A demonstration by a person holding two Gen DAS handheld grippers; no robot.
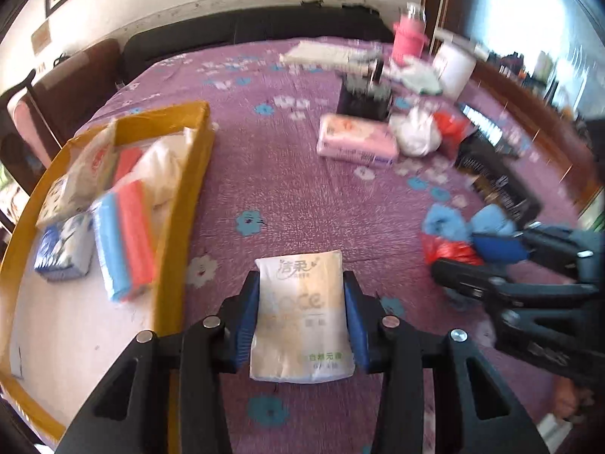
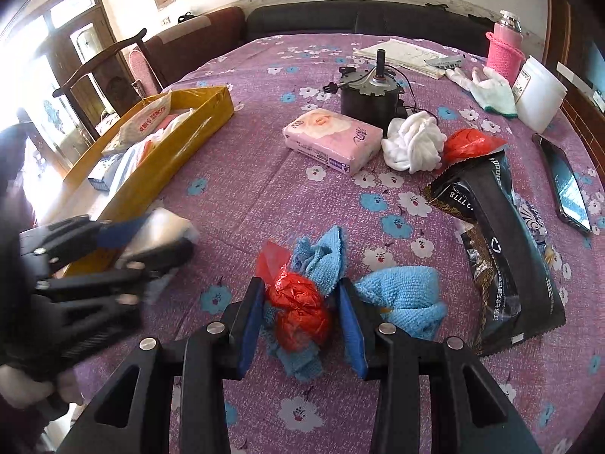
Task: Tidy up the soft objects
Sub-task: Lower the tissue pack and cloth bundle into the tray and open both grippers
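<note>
My left gripper (image 1: 300, 304) is shut on a beige tissue pack (image 1: 298, 317) and holds it above the purple cloth, just right of the yellow box (image 1: 181, 196). The box holds several soft packs and a white bag. In the right wrist view the left gripper (image 2: 151, 234) shows blurred beside the box (image 2: 170, 166). My right gripper (image 2: 300, 316) is open, its fingers either side of a red plastic bag (image 2: 298, 310) lying on a blue towel (image 2: 401, 295). A pink tissue pack (image 2: 332, 138), a white cloth (image 2: 414, 143) and another red bag (image 2: 467, 143) lie further back.
A black motor (image 2: 372, 92), a black foil bag (image 2: 499, 242), a phone (image 2: 567, 185), white gloves (image 2: 487, 89), a white tub (image 2: 539, 90), a pink bottle (image 2: 504, 45) and papers (image 2: 404, 55) sit on the flowered tablecloth (image 2: 245, 174). Chairs and a sofa stand behind the table.
</note>
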